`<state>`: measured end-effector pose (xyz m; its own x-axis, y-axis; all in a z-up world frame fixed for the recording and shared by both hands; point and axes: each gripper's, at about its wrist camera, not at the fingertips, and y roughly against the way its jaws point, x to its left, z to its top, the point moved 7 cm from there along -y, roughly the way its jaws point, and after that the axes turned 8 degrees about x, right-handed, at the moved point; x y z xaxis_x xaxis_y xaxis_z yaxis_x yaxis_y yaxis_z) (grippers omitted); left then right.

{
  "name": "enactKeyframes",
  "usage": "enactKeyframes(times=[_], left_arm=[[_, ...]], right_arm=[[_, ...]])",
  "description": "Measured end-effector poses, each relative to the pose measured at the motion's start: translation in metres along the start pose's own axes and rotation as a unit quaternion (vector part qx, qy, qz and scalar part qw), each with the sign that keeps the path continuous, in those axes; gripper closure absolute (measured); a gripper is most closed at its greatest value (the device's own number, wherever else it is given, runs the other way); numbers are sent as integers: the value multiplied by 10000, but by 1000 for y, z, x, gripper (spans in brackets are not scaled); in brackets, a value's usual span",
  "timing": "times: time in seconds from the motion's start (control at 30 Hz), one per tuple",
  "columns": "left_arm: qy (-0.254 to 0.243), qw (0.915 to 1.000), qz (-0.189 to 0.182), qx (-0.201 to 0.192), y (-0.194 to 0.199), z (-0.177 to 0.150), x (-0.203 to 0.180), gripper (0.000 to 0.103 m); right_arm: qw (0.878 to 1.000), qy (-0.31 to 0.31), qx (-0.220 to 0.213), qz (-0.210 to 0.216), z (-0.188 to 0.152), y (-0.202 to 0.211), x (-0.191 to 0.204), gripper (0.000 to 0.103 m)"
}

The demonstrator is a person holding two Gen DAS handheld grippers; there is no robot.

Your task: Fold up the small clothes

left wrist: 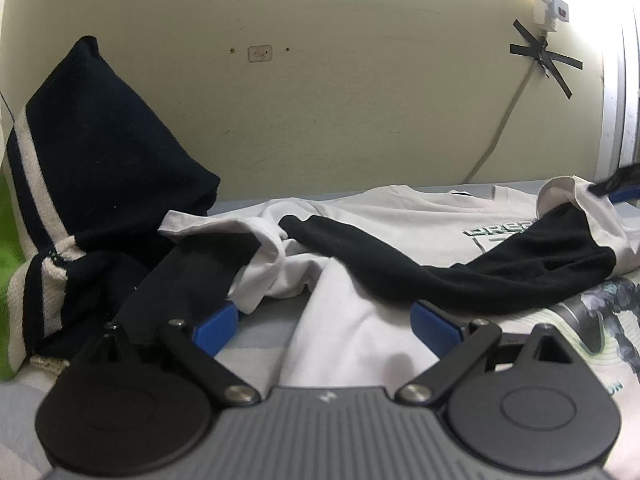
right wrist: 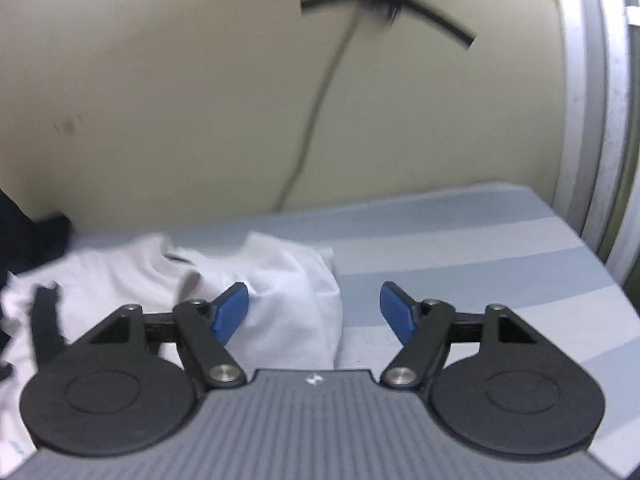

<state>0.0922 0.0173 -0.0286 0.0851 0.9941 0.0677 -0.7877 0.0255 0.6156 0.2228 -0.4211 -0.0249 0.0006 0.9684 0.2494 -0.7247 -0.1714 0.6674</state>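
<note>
A white T-shirt [left wrist: 400, 216] with black sleeves and a chest print lies rumpled on the striped bed sheet [right wrist: 460, 248]. One black sleeve [left wrist: 400, 276] lies across its middle. My left gripper [left wrist: 324, 320] is open, low over the shirt's near white hem, with its blue fingertips on either side of the cloth. My right gripper [right wrist: 314, 310] is open and empty at the shirt's white right edge [right wrist: 288, 280]; its left finger is over the cloth, its right finger over bare sheet. The right gripper's tip shows at the far right in the left wrist view [left wrist: 618, 186].
A dark navy garment with white stripes [left wrist: 92, 184] is heaped at the left against the cream wall [left wrist: 340, 100]. A green cloth [left wrist: 8, 240] lies at the far left. A printed item [left wrist: 600, 320] lies at the right. A taped cable [right wrist: 320, 96] runs down the wall.
</note>
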Motion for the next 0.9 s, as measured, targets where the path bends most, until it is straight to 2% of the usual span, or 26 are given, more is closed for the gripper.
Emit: enactKeyframes(times=[0.03,0.07,0.1,0.17,0.23,0.33,0.37,0.4,0.47,0.57,0.63,0.73,0.77,0.83,0.9], left_arm=[[-6,10000,11,6,0,0,0,6],[-24,10000,26,16,-1,0,-1,6],[-43,10000,48,29,-2,0,-2,6],[-71,9999,99,70,-3,0,-3,6],[-52,9999,123,72,-3,0,-2,6],[16,9999,89,61,-3,1,1,6],[20,9999,85,65,-3,1,1,6],[13,9999,97,55,-3,1,1,6],[0,9999,102,22,-2,1,1,6],[28,9999,98,-5,-1,1,1,6],[67,9999,89,-14,0,1,2,6],[75,9999,86,-11,1,0,0,6],[79,9999,58,-36,2,0,1,6],[172,9997,-9,-161,7,1,5,6],[347,9989,-115,-300,13,2,12,6]], right_arm=[[9998,29,194,105,0,-12,4,75],[9996,58,288,19,5,-21,2,95],[9993,181,172,-294,12,-26,-1,96],[9924,165,-52,-1217,27,-39,-18,96],[9865,-134,-129,-1626,32,-44,-32,97],[9881,121,-74,-1531,25,-31,-21,91],[9880,266,-173,-1509,23,-20,-12,83],[9881,338,-323,-1464,20,-7,-4,67],[9908,372,-739,-1074,9,32,5,58],[9946,226,-874,-511,-20,66,18,58],[9967,137,-720,-347,-40,68,21,58],[9976,101,0,-683,-76,41,12,59],[9980,17,-146,-620,-78,46,9,59],[9975,-365,-89,-596,-72,58,4,59],[9967,-307,-454,-605,-60,76,10,59]])
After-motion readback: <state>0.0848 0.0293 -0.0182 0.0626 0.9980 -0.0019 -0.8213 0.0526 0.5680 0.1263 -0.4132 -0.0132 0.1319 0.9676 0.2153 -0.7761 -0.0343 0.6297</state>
